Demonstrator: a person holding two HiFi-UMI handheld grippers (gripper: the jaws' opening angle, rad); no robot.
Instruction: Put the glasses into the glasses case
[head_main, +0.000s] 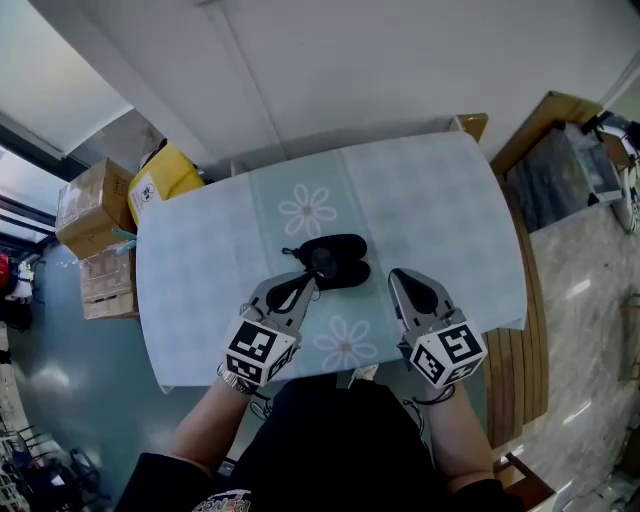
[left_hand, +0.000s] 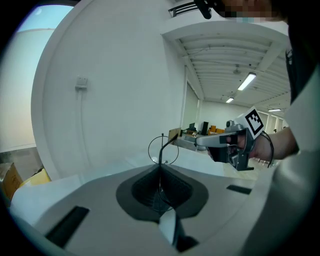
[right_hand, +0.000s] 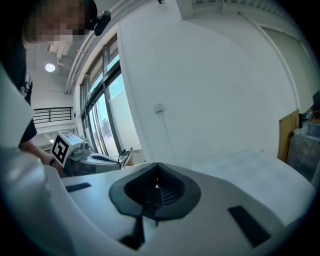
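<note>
Your left gripper (head_main: 311, 282): jaws clamped on the thin wire glasses (left_hand: 161, 160), held at the near-left edge of the black glasses case (head_main: 338, 262), mid-table (head_main: 430, 200). Your right gripper (head_main: 397, 277): jaws together, nothing between them, just right of the case.

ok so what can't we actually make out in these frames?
- glasses case: head view, open or shut unclear. It is black, small, and the left tongs overlap its near edge. Not visible in either gripper view.
- glasses: left gripper view shows one lens ring; the rest is buried between the tongs. In the head view they merge with the case.
- table, near edge: head view, covered by the person's torso.
</note>
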